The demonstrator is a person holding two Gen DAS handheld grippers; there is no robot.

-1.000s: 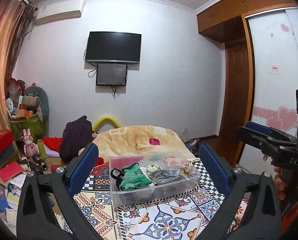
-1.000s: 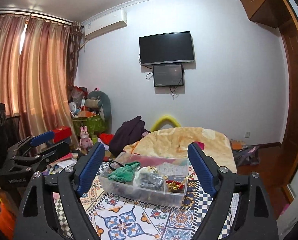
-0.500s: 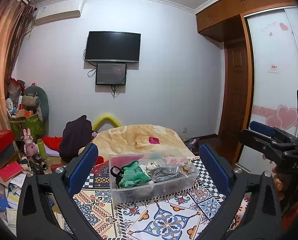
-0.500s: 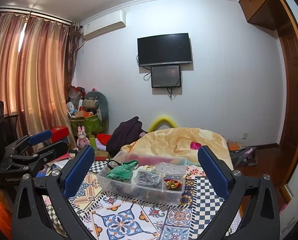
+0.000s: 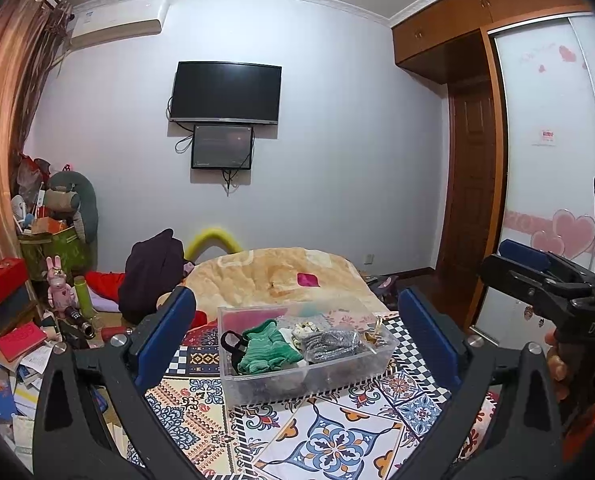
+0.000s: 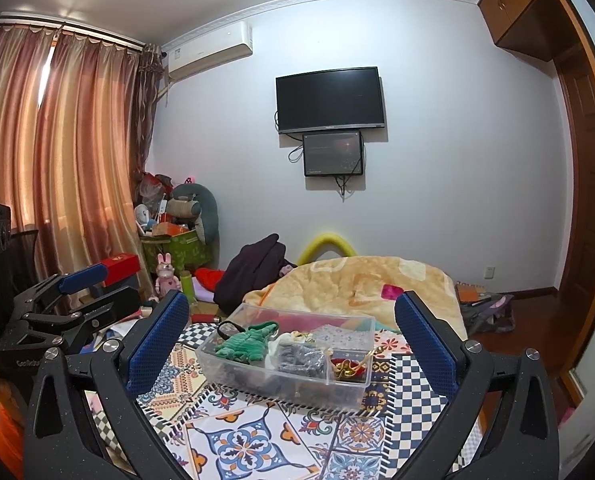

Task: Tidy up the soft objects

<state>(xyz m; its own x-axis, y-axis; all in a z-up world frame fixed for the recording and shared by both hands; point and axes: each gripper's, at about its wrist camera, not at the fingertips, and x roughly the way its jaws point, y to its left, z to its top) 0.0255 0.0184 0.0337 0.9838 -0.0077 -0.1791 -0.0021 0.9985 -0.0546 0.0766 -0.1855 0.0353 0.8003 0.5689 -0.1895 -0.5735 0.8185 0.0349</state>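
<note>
Clear bin [image 5: 309, 376] of soft items on patterned cloth — green knit piece [image 5: 267, 350] likely light, floppy; best pinched mid-bunch. Left gripper [image 5: 297, 336], right gripper [image 6: 291, 334] — both wide open, empty.

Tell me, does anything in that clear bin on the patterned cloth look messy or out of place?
Mostly tidy, but the green knit piece rides up over the clear bin's near-left rim, with a black strap looping over the edge. The grey knit item lies inside. Both grippers are open and clear of it.
</note>
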